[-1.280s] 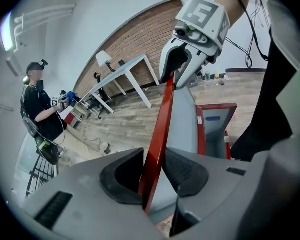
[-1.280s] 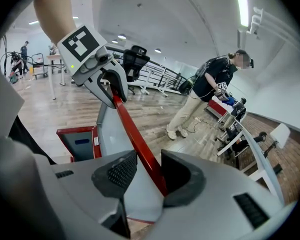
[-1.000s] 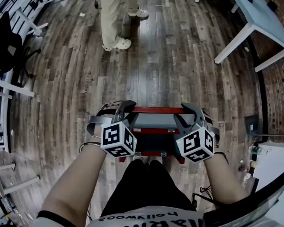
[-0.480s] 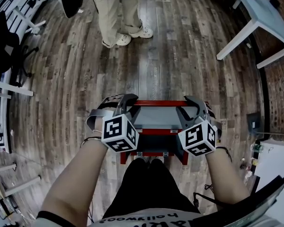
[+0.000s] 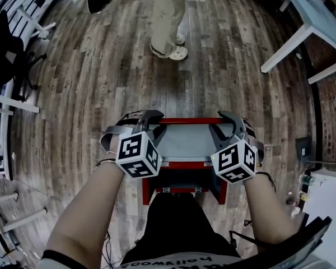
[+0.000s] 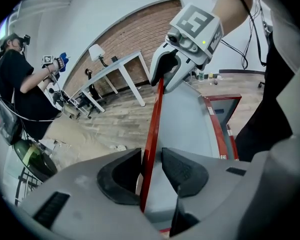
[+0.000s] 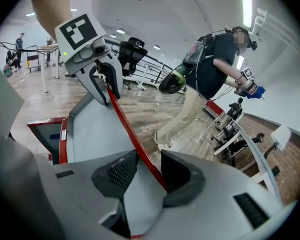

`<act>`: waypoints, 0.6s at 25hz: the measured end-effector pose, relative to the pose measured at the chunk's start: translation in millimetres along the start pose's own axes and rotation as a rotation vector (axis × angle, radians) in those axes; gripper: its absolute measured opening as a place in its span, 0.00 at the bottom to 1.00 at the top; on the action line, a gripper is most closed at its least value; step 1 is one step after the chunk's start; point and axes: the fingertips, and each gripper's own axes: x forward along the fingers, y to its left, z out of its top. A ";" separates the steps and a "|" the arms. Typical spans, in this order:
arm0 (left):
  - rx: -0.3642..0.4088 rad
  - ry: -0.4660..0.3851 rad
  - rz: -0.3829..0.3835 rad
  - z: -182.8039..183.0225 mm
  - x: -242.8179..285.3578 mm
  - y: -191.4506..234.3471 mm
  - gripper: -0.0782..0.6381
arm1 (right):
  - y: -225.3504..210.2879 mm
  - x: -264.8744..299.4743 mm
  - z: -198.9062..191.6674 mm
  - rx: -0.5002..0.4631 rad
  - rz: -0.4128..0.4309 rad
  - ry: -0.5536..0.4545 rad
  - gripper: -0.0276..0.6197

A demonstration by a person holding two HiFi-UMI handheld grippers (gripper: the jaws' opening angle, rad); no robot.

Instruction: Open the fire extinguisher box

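We have the left gripper clamped on the red rim of the lid, lower centre of the head view. The right gripper is clamped on that same rim at its other end, and the lid is tilted up with its grey inside showing. The fire extinguisher box sits on the wood floor just under the lid, against the wearer's legs. Past the rim the floor is open up to a bystander's feet at top centre, with table legs upper right and a black chair at the left edge.
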 end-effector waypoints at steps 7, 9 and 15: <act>0.035 -0.022 0.010 0.0 8.5 0.5 0.27 | 0.2 7.9 -6.1 -0.008 0.004 -0.017 0.27; 0.041 -0.028 0.009 -1.6 10.5 1.2 0.27 | 0.6 10.8 -6.2 -0.012 0.004 -0.021 0.27; 0.033 -0.039 -0.049 -4.4 25.4 5.3 0.27 | -3.2 24.8 -13.1 -0.015 0.034 -0.013 0.28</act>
